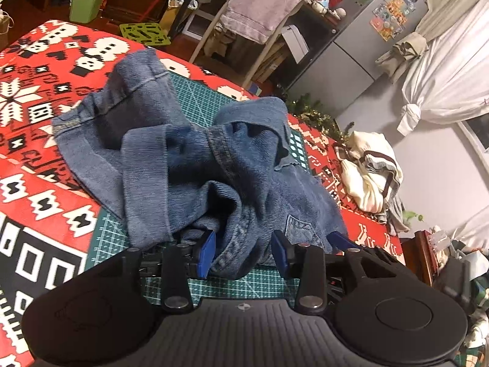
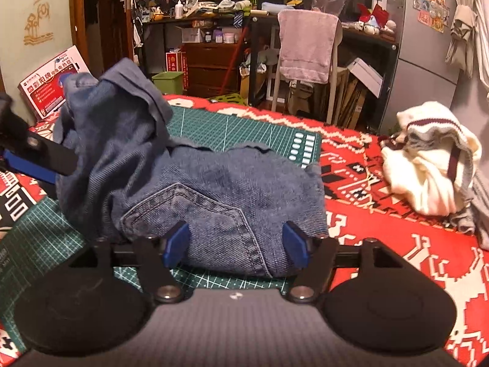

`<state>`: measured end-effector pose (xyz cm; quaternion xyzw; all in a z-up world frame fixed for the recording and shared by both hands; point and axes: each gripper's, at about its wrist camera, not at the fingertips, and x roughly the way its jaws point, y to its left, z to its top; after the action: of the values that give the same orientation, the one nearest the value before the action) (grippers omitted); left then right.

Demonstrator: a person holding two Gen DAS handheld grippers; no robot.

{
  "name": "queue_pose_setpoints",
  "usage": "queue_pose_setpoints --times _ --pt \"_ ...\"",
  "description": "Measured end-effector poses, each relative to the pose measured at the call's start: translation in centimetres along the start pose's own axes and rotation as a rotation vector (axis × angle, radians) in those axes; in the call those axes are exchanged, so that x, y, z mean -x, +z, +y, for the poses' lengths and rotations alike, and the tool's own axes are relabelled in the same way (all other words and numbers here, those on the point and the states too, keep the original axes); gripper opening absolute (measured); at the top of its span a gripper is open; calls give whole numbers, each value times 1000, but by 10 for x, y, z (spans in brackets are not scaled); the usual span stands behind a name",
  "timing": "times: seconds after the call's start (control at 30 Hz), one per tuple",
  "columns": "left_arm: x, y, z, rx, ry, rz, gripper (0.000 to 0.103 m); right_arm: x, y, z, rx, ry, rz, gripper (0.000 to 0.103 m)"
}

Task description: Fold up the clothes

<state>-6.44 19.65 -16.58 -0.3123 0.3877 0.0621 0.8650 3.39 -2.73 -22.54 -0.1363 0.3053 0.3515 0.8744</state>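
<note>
Blue jeans [image 1: 189, 159] lie crumpled on a green cutting mat [image 1: 195, 98]. My left gripper [image 1: 244, 253] is at their near edge, its blue fingers [image 1: 206, 252] pressed against a thick wad of denim that fills the gap between them. In the right wrist view the jeans [image 2: 220, 189] show a back pocket, and their left part rises in a peak. My right gripper [image 2: 237, 244] stands wide open with its fingertips on either side of the near pocket edge. The left gripper [image 2: 33, 156] shows at the left edge, reaching into the raised denim.
A red patterned cloth [image 2: 397, 244] covers the table under the cutting mat [image 2: 244, 128]. A cream sweater [image 2: 428, 168] lies heaped at the right. Beyond the far edge stand a chair with a grey towel [image 2: 305, 46], cluttered shelves and a fridge [image 2: 428, 46].
</note>
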Motion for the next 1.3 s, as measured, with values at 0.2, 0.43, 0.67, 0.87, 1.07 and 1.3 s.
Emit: queue_pose_setpoints --times 0.2,0.43,0.67,0.87,1.07,1.3 --pt "12 -4 5 -22 29 -10 40 -9 -13 7 49 2 -33 88" --pt "17 -6 15 -15 50 -5 40 -15 -16 3 17 -14 -27 103" --pt "18 -10 20 0 54 -2 40 -17 -16 2 8 -18 -25 103" --pt "18 -7 21 -3 53 -3 40 -18 -16 -2 2 -14 -25 103" --pt "20 -2 19 -8 59 -14 40 -18 -17 -2 3 -14 -25 103" --pt "26 12 4 -88 67 -44 40 -17 -17 -1 4 -14 -25 103"
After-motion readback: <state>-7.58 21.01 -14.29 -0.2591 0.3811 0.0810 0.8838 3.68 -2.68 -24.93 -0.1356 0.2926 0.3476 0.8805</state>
